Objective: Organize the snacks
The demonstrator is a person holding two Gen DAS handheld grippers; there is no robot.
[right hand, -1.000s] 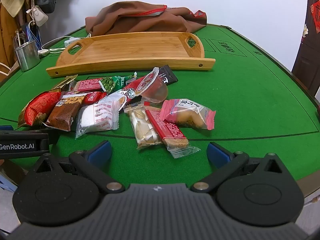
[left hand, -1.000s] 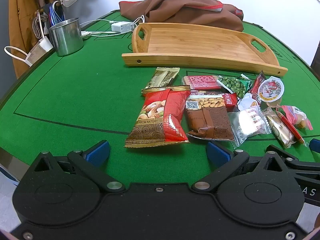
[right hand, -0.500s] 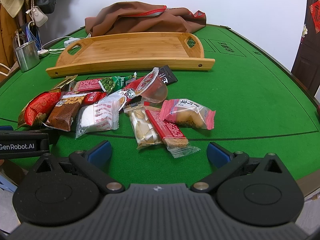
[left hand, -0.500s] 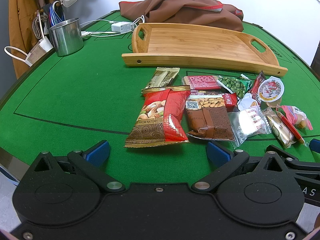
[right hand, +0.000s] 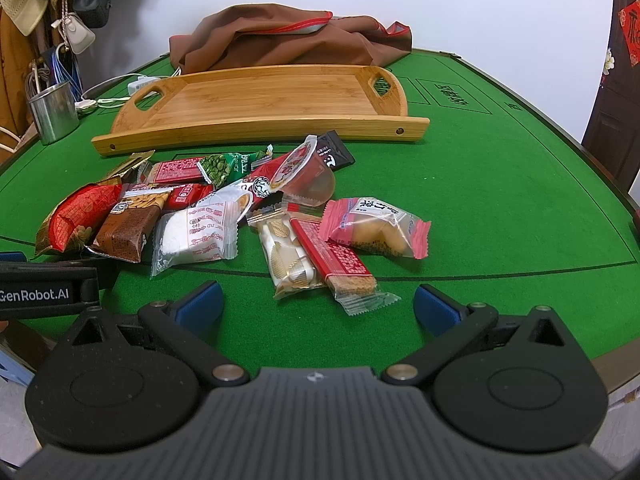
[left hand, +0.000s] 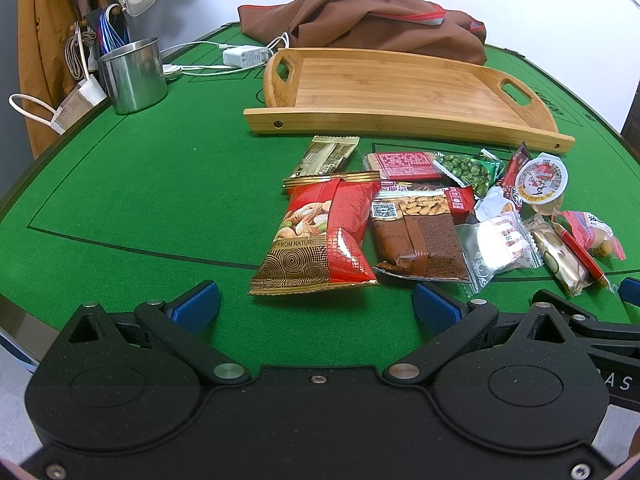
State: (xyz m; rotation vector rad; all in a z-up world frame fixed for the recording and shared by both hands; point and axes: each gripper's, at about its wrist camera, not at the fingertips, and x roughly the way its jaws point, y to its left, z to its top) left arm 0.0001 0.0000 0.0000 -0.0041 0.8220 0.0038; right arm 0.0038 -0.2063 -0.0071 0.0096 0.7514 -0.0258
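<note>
A pile of snack packets lies on the green felt table. In the left wrist view I see a red nut bag (left hand: 320, 236), a brown cake bar (left hand: 422, 244), a green pea packet (left hand: 466, 168) and a jelly cup (left hand: 542, 178). In the right wrist view a pink packet (right hand: 376, 226) and a red wafer bar (right hand: 332, 256) lie nearest. An empty bamboo tray (left hand: 400, 124) (right hand: 260, 128) sits behind the pile. My left gripper (left hand: 314, 304) is open and empty just before the nut bag. My right gripper (right hand: 318, 306) is open and empty before the wafer bar.
A steel cup (left hand: 134, 76) stands at the far left near the table edge. A white charger with cables (left hand: 244, 56) and a brown cloth (left hand: 360, 16) lie behind the tray. Bags and a coat hang at the left.
</note>
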